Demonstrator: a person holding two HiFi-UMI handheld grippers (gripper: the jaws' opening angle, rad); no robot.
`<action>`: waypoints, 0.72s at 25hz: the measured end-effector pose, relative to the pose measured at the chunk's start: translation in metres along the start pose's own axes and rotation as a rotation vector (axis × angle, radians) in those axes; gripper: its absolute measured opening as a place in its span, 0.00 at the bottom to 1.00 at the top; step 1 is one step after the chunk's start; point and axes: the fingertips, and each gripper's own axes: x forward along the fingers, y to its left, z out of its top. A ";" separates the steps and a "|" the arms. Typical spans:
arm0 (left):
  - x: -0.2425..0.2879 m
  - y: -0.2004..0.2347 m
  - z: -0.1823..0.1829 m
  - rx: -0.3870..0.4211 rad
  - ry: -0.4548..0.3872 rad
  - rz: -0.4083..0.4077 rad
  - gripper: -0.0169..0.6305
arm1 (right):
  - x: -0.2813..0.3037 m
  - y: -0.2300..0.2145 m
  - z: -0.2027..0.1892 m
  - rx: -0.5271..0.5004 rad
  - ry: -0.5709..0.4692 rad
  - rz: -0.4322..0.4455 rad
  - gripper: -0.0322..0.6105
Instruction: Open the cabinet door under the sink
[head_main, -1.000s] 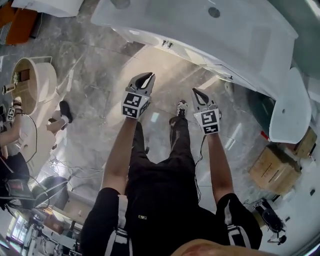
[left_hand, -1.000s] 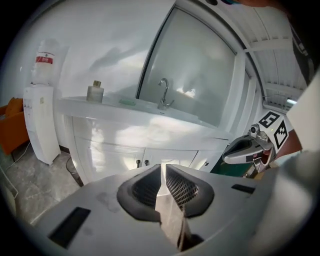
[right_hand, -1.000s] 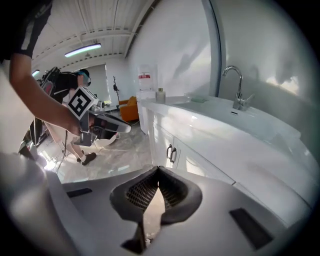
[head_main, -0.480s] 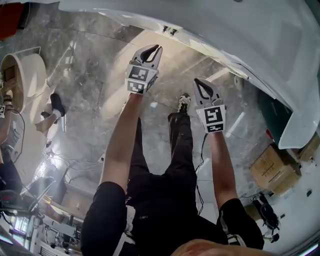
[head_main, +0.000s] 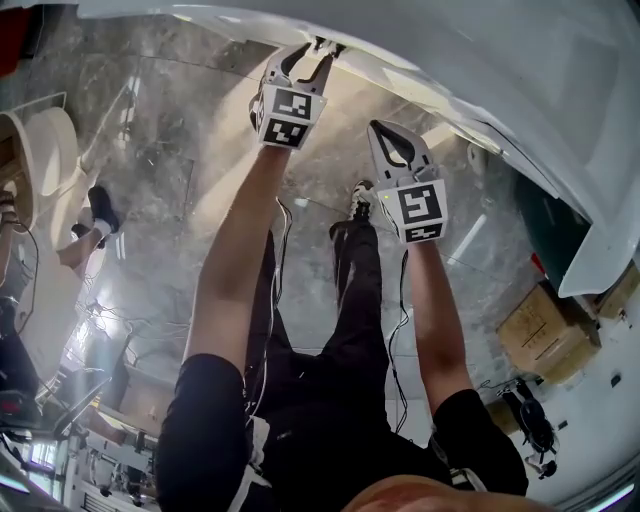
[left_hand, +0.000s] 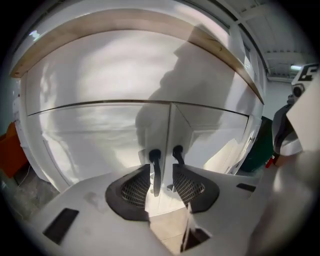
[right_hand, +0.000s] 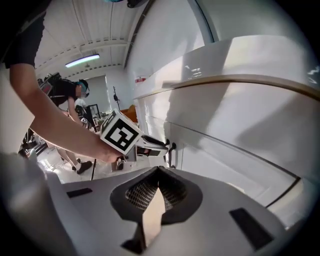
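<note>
Black against white — had the handle (left_hand: 155, 172) of the cabinet door (left_hand: 100, 135) between the pads of the left gripper (left_hand: 161, 184), just opened wide, pinching nothing yet. Needed to close squarely, then pull straight back. Kept the right gripper (right_hand: 157, 192) shut, empty, back on its right.

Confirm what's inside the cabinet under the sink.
Nothing of the inside shows: both white cabinet doors look shut. Only their fronts and the two dark handles beside the centre seam are visible. Any contents are covered by the doors.

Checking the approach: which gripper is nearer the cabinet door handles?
Left. The left gripper, jaws just opened, straddles one handle; the right gripper hangs short of it, off to the right.
</note>
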 end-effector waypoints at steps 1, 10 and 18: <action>0.005 0.001 0.001 0.001 -0.001 0.003 0.21 | 0.002 0.003 0.003 0.001 -0.003 0.005 0.14; 0.018 0.016 0.004 -0.028 0.004 0.081 0.17 | 0.004 0.029 -0.013 0.038 0.034 0.046 0.14; 0.007 0.011 0.003 -0.082 -0.007 0.066 0.09 | -0.005 0.037 -0.015 0.046 0.046 0.050 0.14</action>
